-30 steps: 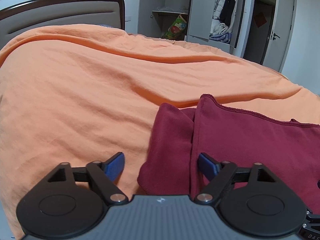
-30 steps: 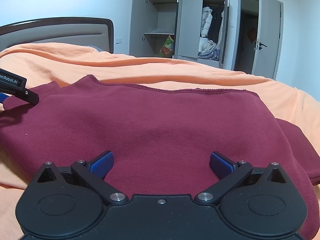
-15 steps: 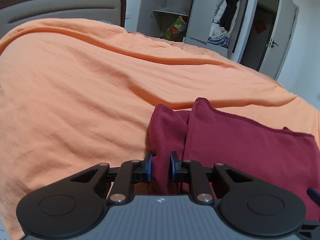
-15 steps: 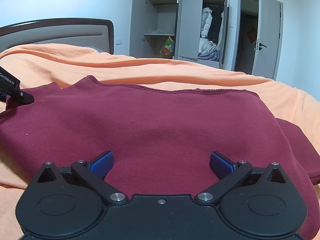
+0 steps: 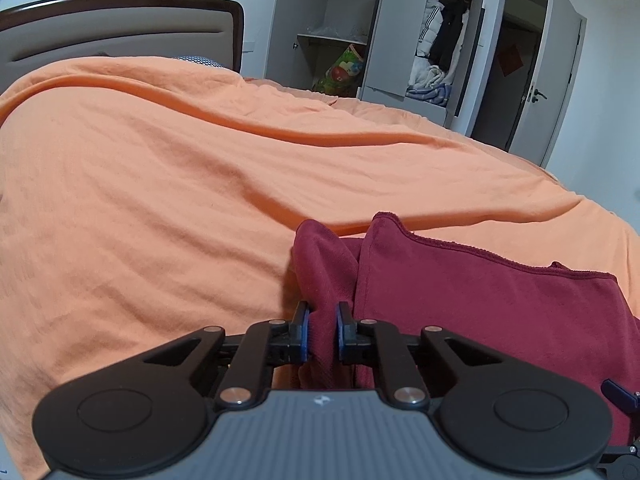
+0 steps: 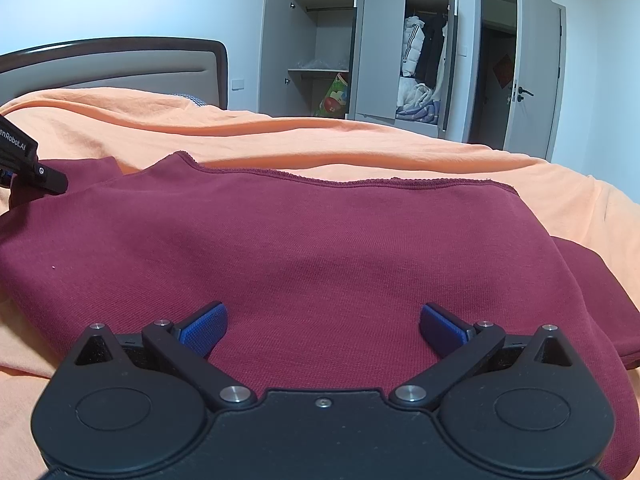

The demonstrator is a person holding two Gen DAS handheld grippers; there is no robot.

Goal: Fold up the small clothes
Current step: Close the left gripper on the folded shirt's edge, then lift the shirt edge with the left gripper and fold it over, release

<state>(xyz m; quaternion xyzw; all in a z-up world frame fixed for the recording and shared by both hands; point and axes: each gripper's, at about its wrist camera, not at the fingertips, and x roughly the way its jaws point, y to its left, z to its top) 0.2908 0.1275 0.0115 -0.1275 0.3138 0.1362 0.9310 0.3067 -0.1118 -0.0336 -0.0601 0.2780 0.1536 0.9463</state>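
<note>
Left wrist view shows the maroon garment [image 5: 480, 300] lying on the bed's orange cover [image 5: 160, 200], its near left sleeve [image 5: 320, 272] bunched upward into a ridge. My left gripper [image 5: 321, 334] is clamped on that sleeve, the blue pads pressing the fabric from both sides with only the cloth's thickness between them. From the right wrist view, the garment [image 6: 320, 248] spreads flat across the cover [image 6: 280, 140], its stitched hem running along the far edge. My right gripper [image 6: 322, 326] hangs over the near part of the cloth with its fingers spread wide, nothing between them; whether the tips touch the fabric I cannot tell. Part of my left gripper's body [image 6: 24, 160] shows at the left edge of that view. Beyond the bed stand a padded headboard [image 6: 112, 68], an open wardrobe [image 6: 360, 60] with hanging clothes, and a door [image 6: 536, 80].
</note>
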